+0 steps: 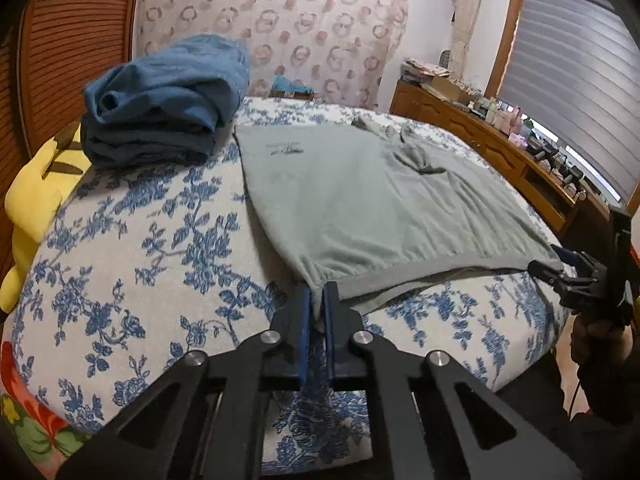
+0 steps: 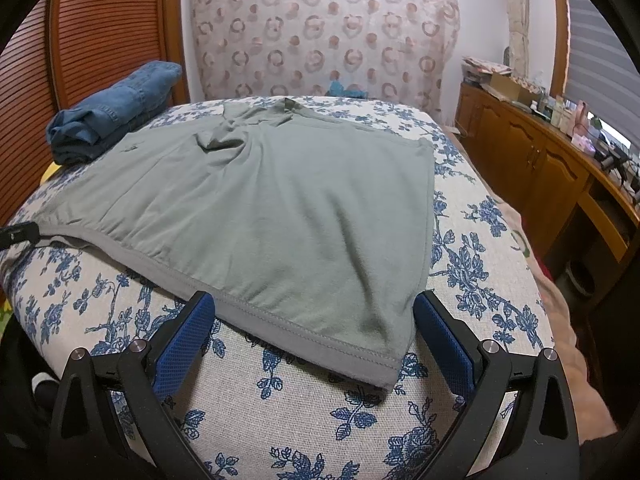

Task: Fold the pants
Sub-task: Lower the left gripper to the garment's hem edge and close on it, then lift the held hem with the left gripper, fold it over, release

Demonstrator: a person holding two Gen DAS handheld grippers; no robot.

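The grey-green pants (image 1: 360, 196) lay flat on the bed (image 1: 160, 240), waistband toward the near edge. The left wrist view showed the left gripper (image 1: 319, 300) pinching the waistband's left corner; the right wrist view showed the right gripper (image 2: 314, 332) spread wide around the right corner, pads not touching. Folded blue jeans (image 1: 160, 96) sat at the far left, a wooden dresser (image 2: 532, 160) lined the right wall. Bare floral cover lay along the near edge.

place: home bedroom | near: bed (image 2: 460, 248) with floral cover | far: patterned curtain (image 2: 320, 32) | right: cluttered wooden dresser (image 2: 532, 160), window blind (image 1: 568, 64)
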